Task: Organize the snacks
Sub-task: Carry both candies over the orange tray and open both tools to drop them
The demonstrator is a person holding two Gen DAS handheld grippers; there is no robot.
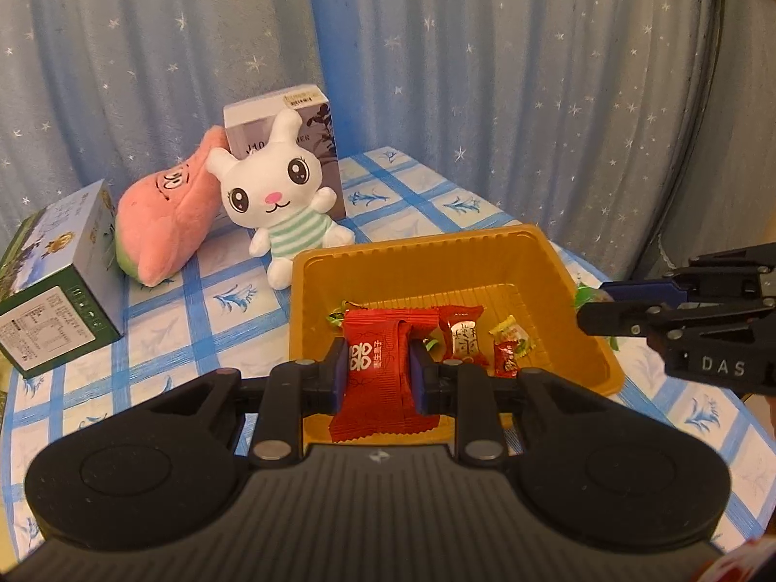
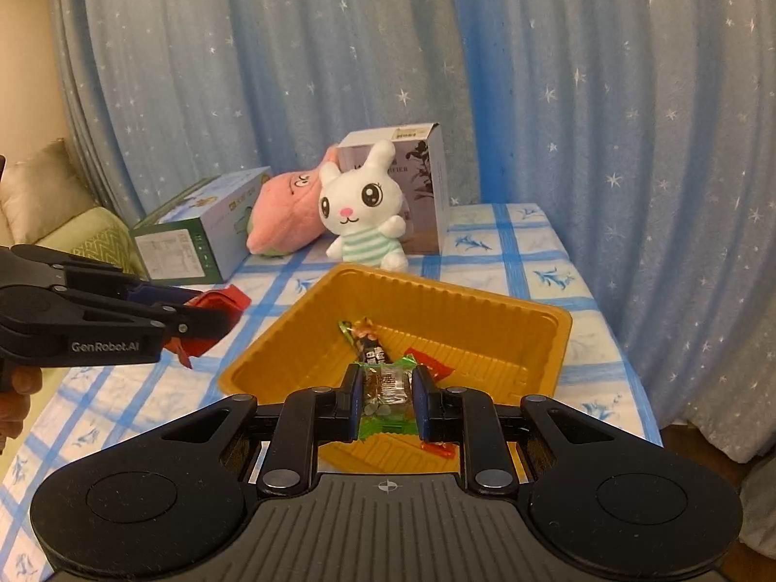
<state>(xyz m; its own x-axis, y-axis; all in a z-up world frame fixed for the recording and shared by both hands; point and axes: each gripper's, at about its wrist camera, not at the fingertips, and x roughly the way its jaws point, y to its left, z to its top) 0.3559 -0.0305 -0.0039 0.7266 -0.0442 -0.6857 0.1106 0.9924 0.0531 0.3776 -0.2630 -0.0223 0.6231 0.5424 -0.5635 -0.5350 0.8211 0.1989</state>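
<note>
Snacks are mid-transfer on both sides, so plenty can slip. My left gripper (image 1: pixel 378 378) has its jaws pinched on the red snack packet (image 1: pixel 380 368), held above the near edge of the gold tray (image 1: pixel 439 247). That wrapper is slick and floppy, and most of it hangs below the pads, so I reckon it could slide out early and land on the surface instead of inside. A few small candies (image 1: pixel 507 351) already sit in the tray, and dropping from height might bounce them out. My right gripper (image 2: pixel 386 390) has its jaws narrow, clamped on a green-wrapped snack bar (image 2: pixel 386 388) over the tray's near rim. Both grippers crowd the same tray, so they could bump each other while releasing.
</note>
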